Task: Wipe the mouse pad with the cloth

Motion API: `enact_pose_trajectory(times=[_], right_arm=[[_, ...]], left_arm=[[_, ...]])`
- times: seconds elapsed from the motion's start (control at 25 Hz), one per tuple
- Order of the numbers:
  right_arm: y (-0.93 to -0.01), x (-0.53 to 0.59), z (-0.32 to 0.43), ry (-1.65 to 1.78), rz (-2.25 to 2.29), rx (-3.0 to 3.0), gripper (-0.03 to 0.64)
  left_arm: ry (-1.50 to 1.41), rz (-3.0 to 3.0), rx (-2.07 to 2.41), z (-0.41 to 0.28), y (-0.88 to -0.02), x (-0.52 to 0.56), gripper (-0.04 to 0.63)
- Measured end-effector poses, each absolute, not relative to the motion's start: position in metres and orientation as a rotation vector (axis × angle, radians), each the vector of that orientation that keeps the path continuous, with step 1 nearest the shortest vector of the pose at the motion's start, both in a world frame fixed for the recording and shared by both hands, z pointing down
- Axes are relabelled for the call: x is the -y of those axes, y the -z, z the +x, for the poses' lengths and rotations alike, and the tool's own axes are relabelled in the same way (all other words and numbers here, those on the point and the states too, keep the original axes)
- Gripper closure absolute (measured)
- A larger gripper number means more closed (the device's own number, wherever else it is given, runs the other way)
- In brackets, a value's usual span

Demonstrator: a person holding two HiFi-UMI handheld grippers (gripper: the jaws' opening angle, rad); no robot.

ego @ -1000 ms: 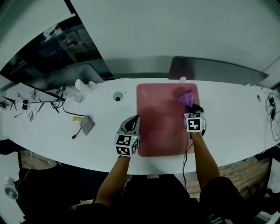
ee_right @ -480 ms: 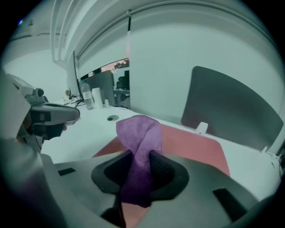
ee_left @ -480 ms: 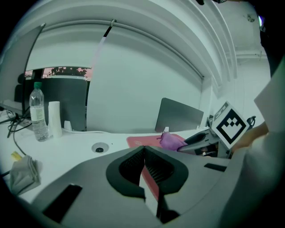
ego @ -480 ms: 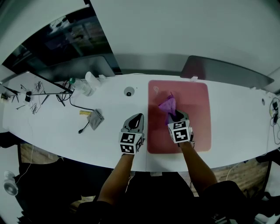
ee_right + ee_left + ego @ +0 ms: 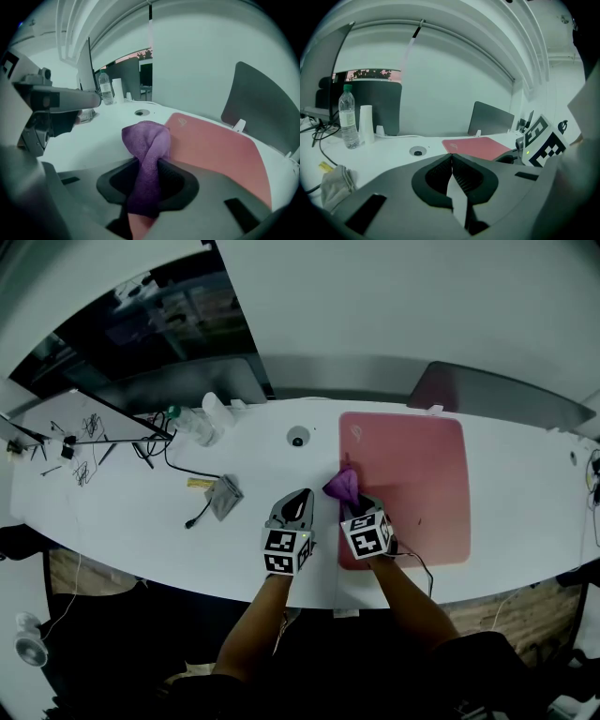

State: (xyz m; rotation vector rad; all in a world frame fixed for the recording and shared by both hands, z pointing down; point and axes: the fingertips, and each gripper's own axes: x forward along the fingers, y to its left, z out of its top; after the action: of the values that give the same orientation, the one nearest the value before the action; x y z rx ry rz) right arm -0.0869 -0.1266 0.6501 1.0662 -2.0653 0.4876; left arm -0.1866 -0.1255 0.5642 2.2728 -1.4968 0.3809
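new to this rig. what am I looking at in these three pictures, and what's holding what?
There is no robot arm. A person holds a two-jaw gripper in each hand, and the cubes with square markers are part of the grippers.

The head view comes from a camera on the person's head, looking steeply down at a white table. The other two views come from cameras riding on each gripper, looking along its own jaws.

The left gripper has its jaws together with nothing between them, just left of the pink mouse pad. The right gripper is shut on a purple cloth at the pad's left edge.

Farther left on the table stand a water bottle and a crumpled grey rag.
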Motion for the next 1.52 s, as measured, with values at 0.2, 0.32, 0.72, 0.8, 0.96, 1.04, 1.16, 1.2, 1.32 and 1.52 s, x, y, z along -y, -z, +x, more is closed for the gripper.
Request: enact_pose_trajectory(times=[0.2,0.32,0.72,0.8,0.96,1.04,1.16,1.2,1.32,1.52], right_arm=[[-0.659,0.127,-0.085,-0.493,1.114,2.036,0.486],[-0.659,0.127,-0.085,-0.493,1.119,2.028,0.488],[-0.658,0.130,-0.049,-0.498,1.155,2.008,0.488],[-0.659,0.131,-0.038,-0.498,1.165,2.000,0.488],[-0.660,0.132,-0.010,-0.514,1.189,1.972,0.488],[-0.660,0.133,0.005,-0.518,1.203,1.963,0.488],[-0.660,0.133,0.027,-0.516,1.224,1.948,0.488],[-0.660,0.133,0.034,-0.515,1.231,1.942,0.488],[-0.660,0.134,0.053,-0.517,1.254,1.923,0.488],[-0.660,0.134,0.087,-0.518,1.290,1.889,0.488]], left_arm=[[-0.403,2.297,1.447,-0.189,-0.573,0.123,0.574],[-0.414,2.298,1.419,-0.186,-0.580,0.121,0.574],[-0.459,2.334,1.365,-0.141,-0.591,0.113,0.574],[-0.454,2.340,1.358,-0.130,-0.589,0.112,0.573],[-0.439,2.320,1.358,-0.116,-0.583,0.108,0.574],[-0.446,2.323,1.362,-0.111,-0.580,0.107,0.574],[-0.475,2.335,1.366,-0.102,-0.578,0.108,0.574],[-0.481,2.338,1.367,-0.099,-0.578,0.108,0.574],[-0.476,2.341,1.370,-0.092,-0.576,0.109,0.574],[-0.462,2.340,1.356,-0.078,-0.576,0.105,0.574]])
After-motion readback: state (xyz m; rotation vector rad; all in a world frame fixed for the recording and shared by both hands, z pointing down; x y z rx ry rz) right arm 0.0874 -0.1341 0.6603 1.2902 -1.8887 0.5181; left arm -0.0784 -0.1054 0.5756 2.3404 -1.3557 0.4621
